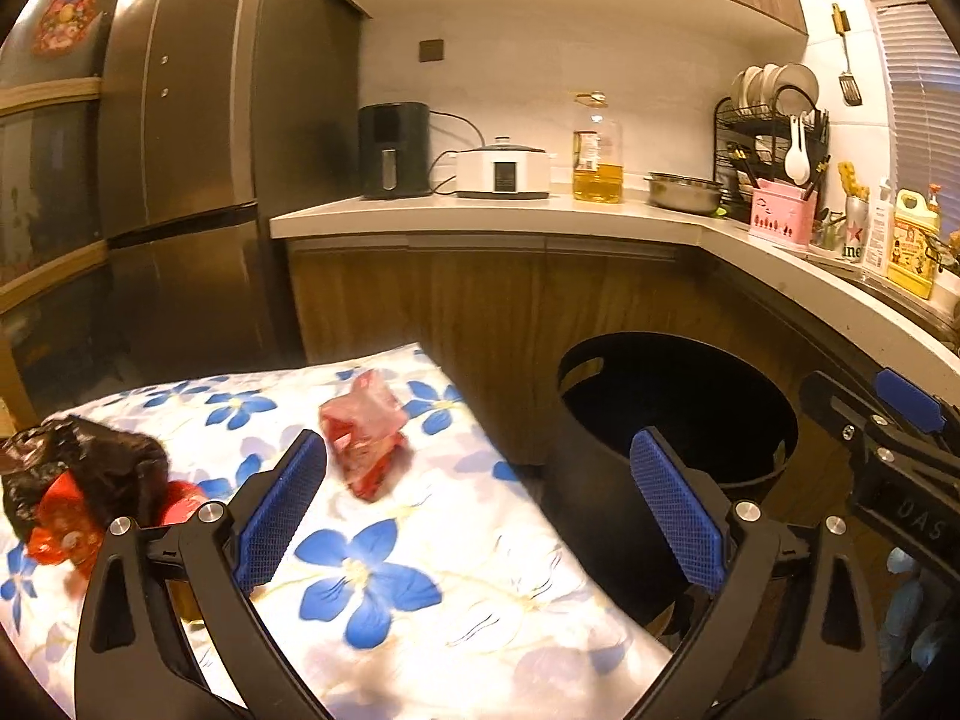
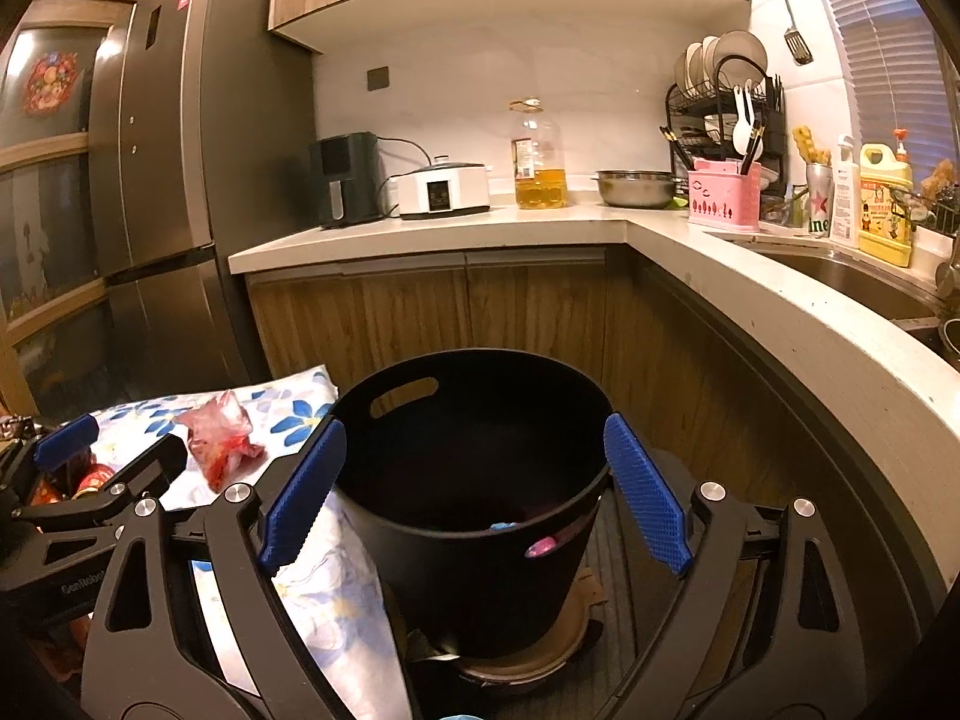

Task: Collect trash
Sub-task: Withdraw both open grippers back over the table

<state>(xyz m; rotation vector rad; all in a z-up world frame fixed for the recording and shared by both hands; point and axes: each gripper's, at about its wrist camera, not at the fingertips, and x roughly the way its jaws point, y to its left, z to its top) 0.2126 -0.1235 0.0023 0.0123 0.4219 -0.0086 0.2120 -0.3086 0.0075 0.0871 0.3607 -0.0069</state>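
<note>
Wrapper [image 1: 363,435] beyond open left gripper [image 1: 486,504]

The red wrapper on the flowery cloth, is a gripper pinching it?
No, the red wrapper lies loose on the flowered cloth, ahead of the left gripper, whose jaws stand wide open.

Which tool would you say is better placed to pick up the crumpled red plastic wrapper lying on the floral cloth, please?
Left. The open left tool faces the crumpled red plastic wrapper on the floral cloth, while the open right tool frames the black plastic bin.
</note>
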